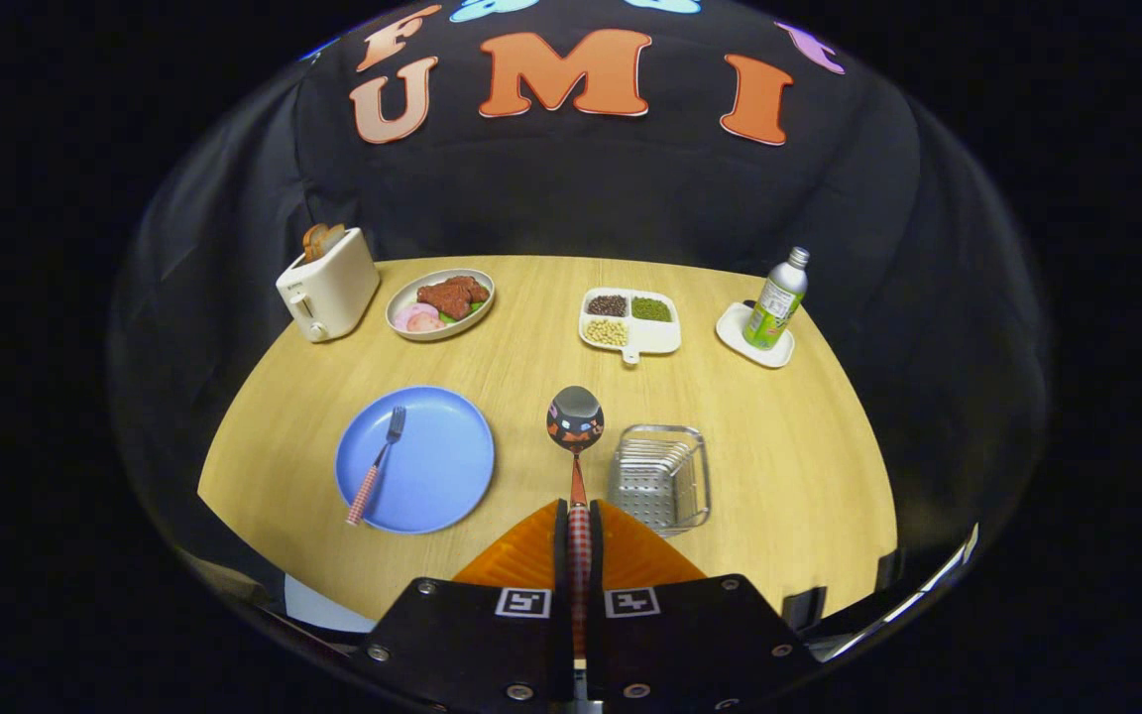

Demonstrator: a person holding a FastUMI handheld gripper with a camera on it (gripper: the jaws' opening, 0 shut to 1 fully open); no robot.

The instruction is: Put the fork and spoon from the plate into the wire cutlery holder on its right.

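My gripper (579, 516) is shut on the spoon's checked handle, both fingers pressing it. The spoon (575, 421) sticks straight out ahead of the fingers, its shiny bowl held above the wooden table between the blue plate and the wire cutlery holder. The blue plate (432, 476) lies left of the fingers with the fork (378, 466) resting on its left half, tines pointing away. The wire cutlery holder (658, 476), a metal basket, sits just right of the spoon and close to my right finger.
At the back of the round wooden table (779, 466) stand a white toaster (328, 286) with bread, a plate of meat (440, 302), a divided dish of beans (628, 319), and a bottle (775, 299) on a white coaster.
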